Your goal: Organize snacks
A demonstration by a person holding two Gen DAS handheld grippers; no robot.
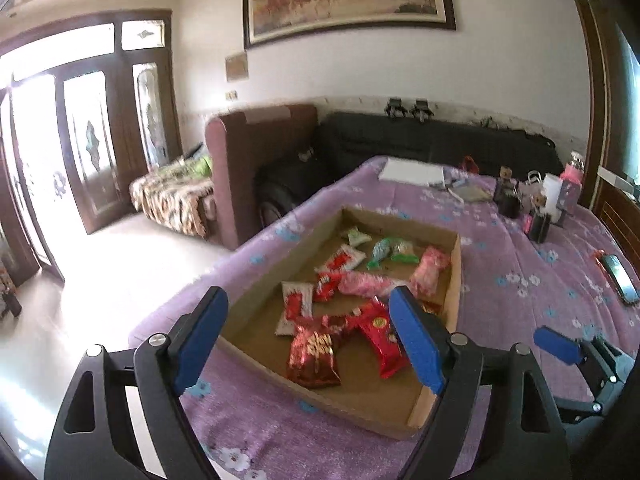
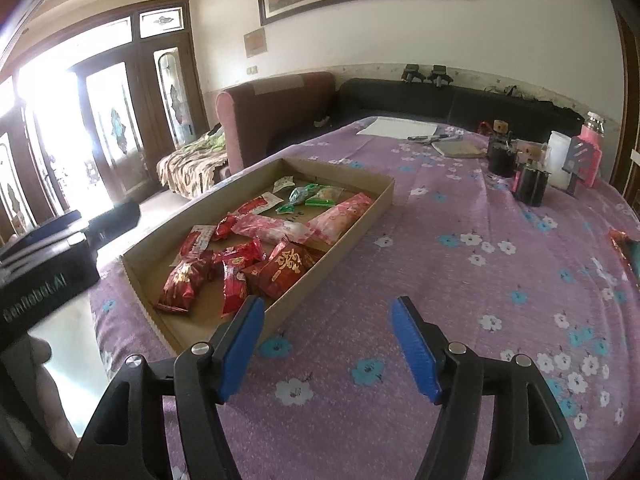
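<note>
A shallow cardboard tray (image 1: pixel 454 280) (image 2: pixel 384 200) lies on a purple flowered cloth and holds several snack packets: red ones (image 1: pixel 314 356) (image 2: pixel 286 266) at the near end, pink ones (image 1: pixel 428 270) (image 2: pixel 342 216) in the middle, green ones (image 1: pixel 380 252) (image 2: pixel 304 196) at the far end. My left gripper (image 1: pixel 308 312) is open and empty, hovering over the tray's near end. My right gripper (image 2: pixel 328 320) is open and empty above bare cloth just right of the tray; it also shows in the left wrist view (image 1: pixel 560 346).
The cloth-covered table (image 2: pixel 460 280) carries dark jars (image 2: pixel 530 186), a white cup (image 2: pixel 560 160), a pink bottle (image 2: pixel 592 152), papers (image 2: pixel 396 126) and a phone (image 1: pixel 620 278) at the far and right side. Sofas (image 1: pixel 260 168) stand behind; the floor drops off left.
</note>
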